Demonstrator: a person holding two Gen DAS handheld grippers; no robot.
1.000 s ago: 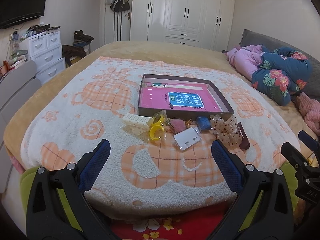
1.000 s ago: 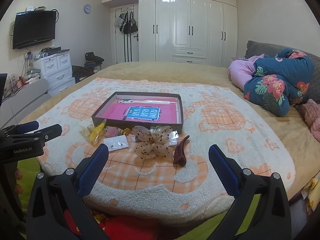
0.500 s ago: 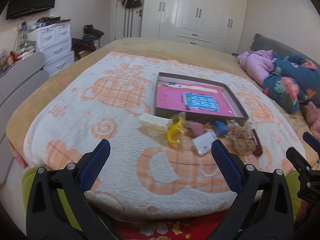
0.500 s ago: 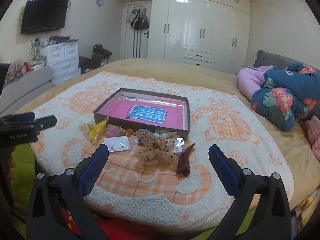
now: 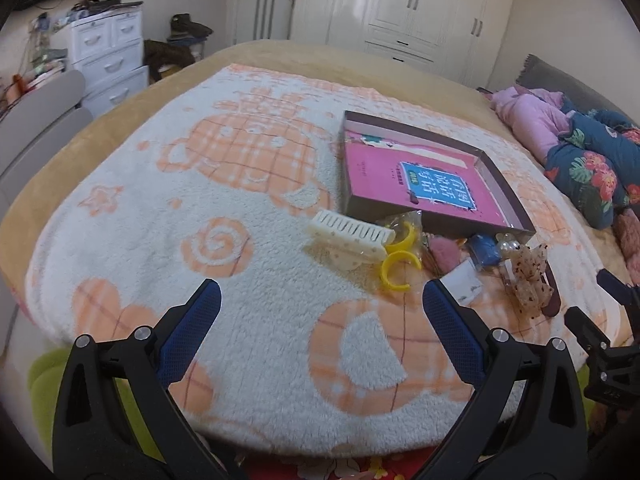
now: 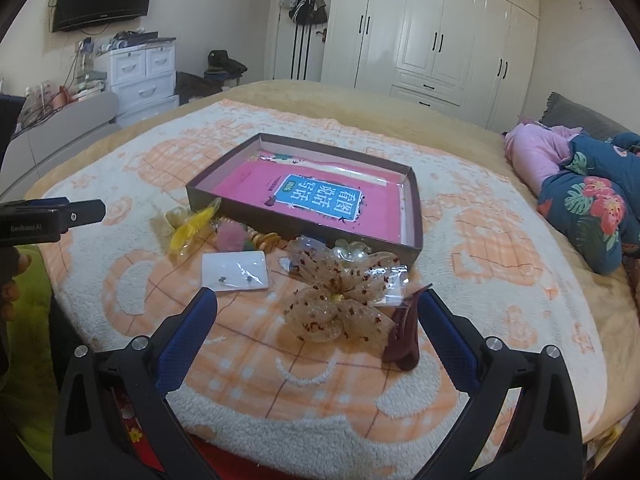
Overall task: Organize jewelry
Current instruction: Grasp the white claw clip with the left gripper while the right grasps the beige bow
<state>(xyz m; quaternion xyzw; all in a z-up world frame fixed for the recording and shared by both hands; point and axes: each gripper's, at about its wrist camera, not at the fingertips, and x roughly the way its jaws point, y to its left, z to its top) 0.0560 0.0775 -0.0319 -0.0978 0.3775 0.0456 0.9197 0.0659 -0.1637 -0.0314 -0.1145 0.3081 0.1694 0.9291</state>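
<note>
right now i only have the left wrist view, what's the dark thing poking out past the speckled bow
observer: A dark red claw clip, lying on the blanket right beside the speckled bow.
operator: is the right gripper open
observer: Yes. The right gripper is open and empty, and the bow sits between its fingers in that view.
operator: my finger covers part of the white card, anything on it
observer: The white card carries two small dark studs and lies flat in front of the box.

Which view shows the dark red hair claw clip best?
The right wrist view: the dark red hair claw clip lies whole beside the sheer bow. In the left wrist view only a sliver shows behind that bow.
</note>
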